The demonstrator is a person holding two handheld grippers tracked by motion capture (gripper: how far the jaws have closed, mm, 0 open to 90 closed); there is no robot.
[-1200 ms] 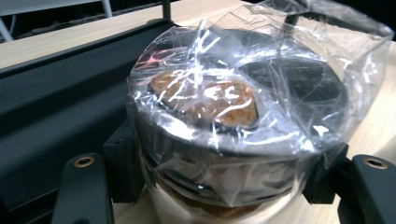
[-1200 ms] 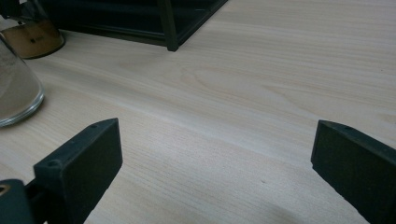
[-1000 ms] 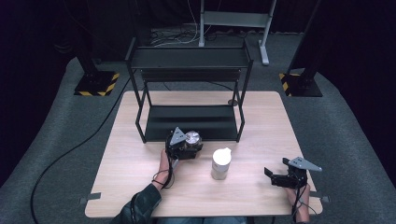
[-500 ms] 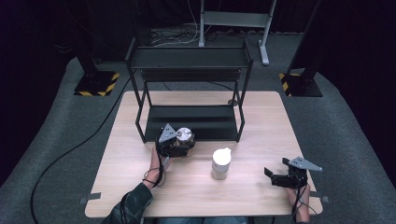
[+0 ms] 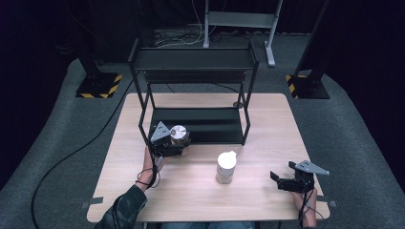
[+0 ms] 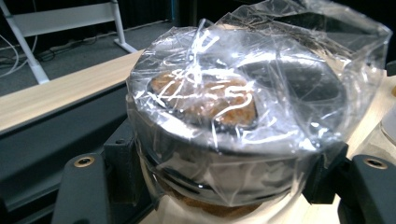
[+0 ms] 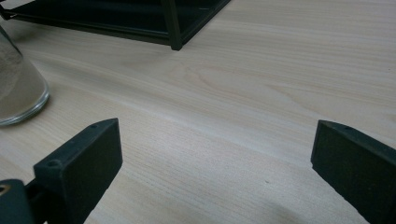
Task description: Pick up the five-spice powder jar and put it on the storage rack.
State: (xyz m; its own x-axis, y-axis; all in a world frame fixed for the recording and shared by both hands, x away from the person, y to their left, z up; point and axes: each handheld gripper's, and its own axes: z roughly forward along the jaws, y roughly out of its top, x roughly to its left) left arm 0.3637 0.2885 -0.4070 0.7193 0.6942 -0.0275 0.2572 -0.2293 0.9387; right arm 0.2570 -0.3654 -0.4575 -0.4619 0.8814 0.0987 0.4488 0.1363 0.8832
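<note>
While our left gripper (image 5: pixel 177 143) clamps it between both jaws, the film-wrapped jar (image 6: pixel 233 126) of brown contents sits just at the front edge of the black rack's (image 5: pixel 200 125) lower shelf, above the wooden table (image 5: pixel 258 143). Near the table's middle stands a white-capped jar (image 5: pixel 225 167). Well apart, at the near right corner, our right gripper (image 7: pixel 210 177) rests with jaws spread wide, gripping nothing.

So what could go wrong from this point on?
The left gripper grips the wrapped jar over loose cling film, so it might slip. It hangs close to the rack post; a swing could knock it. The white-topped jar stands unheld nearby and could be tipped.
</note>
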